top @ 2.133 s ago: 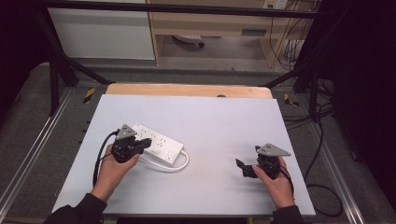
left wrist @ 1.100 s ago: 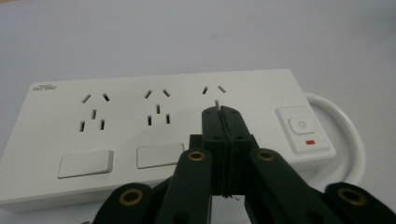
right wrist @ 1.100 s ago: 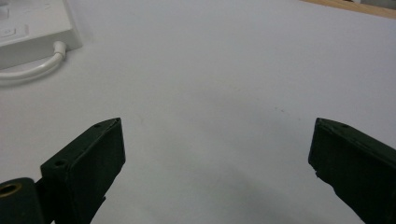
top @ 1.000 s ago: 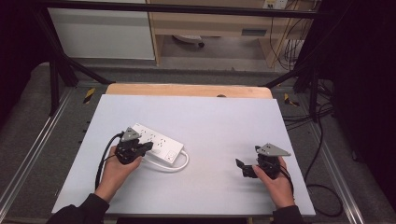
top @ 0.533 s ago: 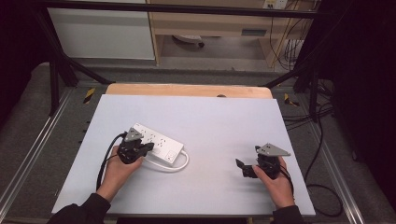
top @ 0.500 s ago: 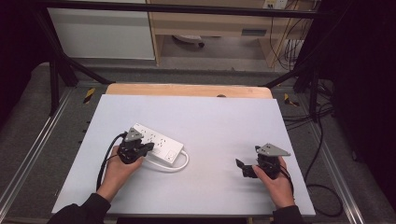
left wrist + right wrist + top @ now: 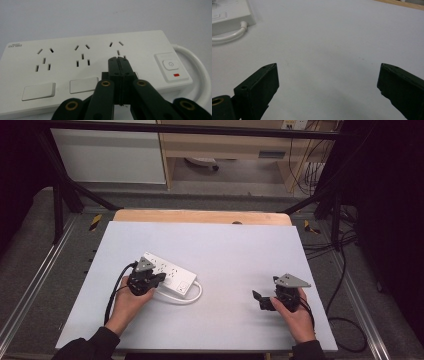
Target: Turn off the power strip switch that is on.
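A white power strip (image 7: 170, 274) lies left of centre on the grey table, its white cord (image 7: 186, 298) looped at its near right end. My left gripper (image 7: 159, 277) is shut with nothing between its jaws, its tips over the strip. In the left gripper view the closed tips (image 7: 119, 60) sit just below the third socket on the power strip (image 7: 62, 65), left of the power button (image 7: 170, 64) with a red light. My right gripper (image 7: 260, 300) rests open near the table's right front. In the right gripper view its jaws (image 7: 327, 75) stand wide apart over bare table.
The grey table surface (image 7: 235, 250) ends in a wooden strip (image 7: 200, 216) at the far side. Black frame rails and cables run along both sides. The strip's corner (image 7: 232, 15) and cord (image 7: 229, 36) lie at the top left of the right gripper view.
My left gripper has crept a little to the right along the power strip. The right gripper has stayed where it was.
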